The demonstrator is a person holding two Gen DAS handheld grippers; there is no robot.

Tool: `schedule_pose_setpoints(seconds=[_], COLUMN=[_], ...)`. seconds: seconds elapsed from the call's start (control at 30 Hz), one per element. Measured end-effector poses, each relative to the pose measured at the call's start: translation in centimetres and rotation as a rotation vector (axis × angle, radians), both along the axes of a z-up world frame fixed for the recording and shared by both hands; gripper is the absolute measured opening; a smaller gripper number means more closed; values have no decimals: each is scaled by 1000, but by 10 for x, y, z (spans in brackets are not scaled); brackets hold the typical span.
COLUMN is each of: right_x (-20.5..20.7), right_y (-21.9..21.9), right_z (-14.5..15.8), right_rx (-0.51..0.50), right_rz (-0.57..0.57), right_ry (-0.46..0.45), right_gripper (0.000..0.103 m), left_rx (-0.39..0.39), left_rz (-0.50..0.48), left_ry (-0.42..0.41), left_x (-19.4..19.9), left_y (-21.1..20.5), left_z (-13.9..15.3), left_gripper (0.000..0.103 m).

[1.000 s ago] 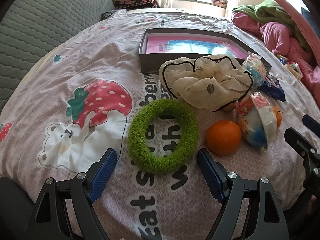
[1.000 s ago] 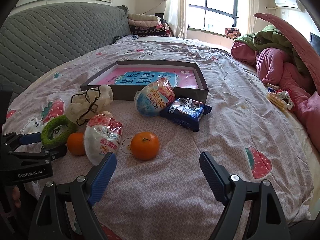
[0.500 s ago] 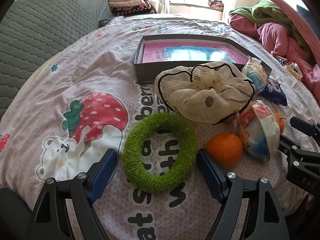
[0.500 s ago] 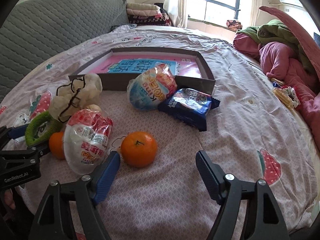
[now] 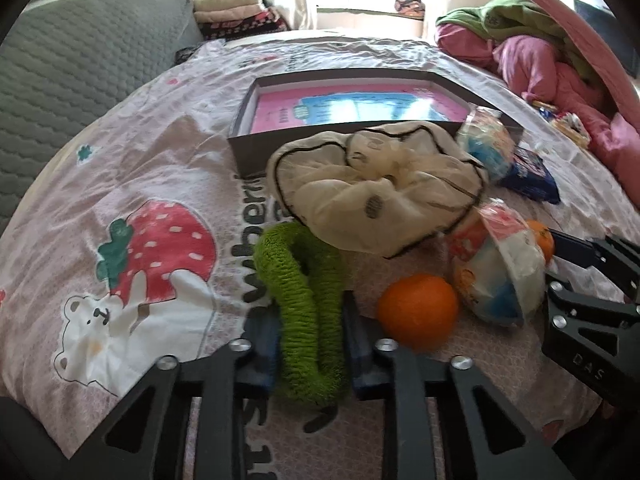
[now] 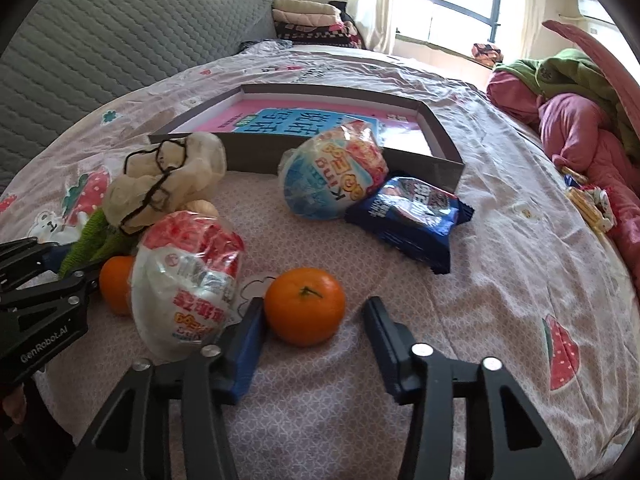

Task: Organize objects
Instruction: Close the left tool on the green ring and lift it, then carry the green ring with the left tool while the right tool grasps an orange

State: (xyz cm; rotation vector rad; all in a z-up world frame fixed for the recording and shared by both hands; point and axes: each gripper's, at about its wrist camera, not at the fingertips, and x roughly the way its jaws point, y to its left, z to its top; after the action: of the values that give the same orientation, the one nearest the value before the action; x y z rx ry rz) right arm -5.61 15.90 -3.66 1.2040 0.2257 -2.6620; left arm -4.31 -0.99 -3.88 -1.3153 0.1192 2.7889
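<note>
The green scrunchie [image 5: 308, 312] is pinched flat between the closed-in fingers of the left gripper [image 5: 308, 344] on the bedspread [image 5: 160, 160], just beside the cream scrunchie [image 5: 372, 196]. The right gripper [image 6: 314, 320] is spread wide around 1 tangerine [image 6: 305, 306], apparently not touching it.

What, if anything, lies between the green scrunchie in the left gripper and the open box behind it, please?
The cream scrunchie lies directly between the green scrunchie, squeezed in the left gripper, and the box, overlapping the green one's far end and reaching the box's near wall.
</note>
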Motion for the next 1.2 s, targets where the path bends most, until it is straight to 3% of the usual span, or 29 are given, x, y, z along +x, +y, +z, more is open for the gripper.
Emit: schedule_pose_setpoints(seconds=[0.07, 0.27, 0.43, 0.8, 1.2], right_x=[1, 3, 6, 15, 17], right_y=[-2, 4, 9, 11, 13], right_z=[0, 3, 8, 31, 45], right_rx=[0, -34, -52, -68, -78], right_rz=[18, 25, 19, 16, 21], right_ry=[5, 4, 24, 137, 208], right_gripper=[39, 38, 38, 38, 38], left_rx=[-12, 88, 119, 100, 114], left_rz=[-11, 6, 5, -16, -14], left_ry=[12, 4, 33, 203, 212], left_x=[3, 4, 11, 31, 33], left_y=[3, -13, -17, -14, -16], left_z=[1, 5, 12, 42, 46], left_gripper=[21, 19, 19, 19, 19])
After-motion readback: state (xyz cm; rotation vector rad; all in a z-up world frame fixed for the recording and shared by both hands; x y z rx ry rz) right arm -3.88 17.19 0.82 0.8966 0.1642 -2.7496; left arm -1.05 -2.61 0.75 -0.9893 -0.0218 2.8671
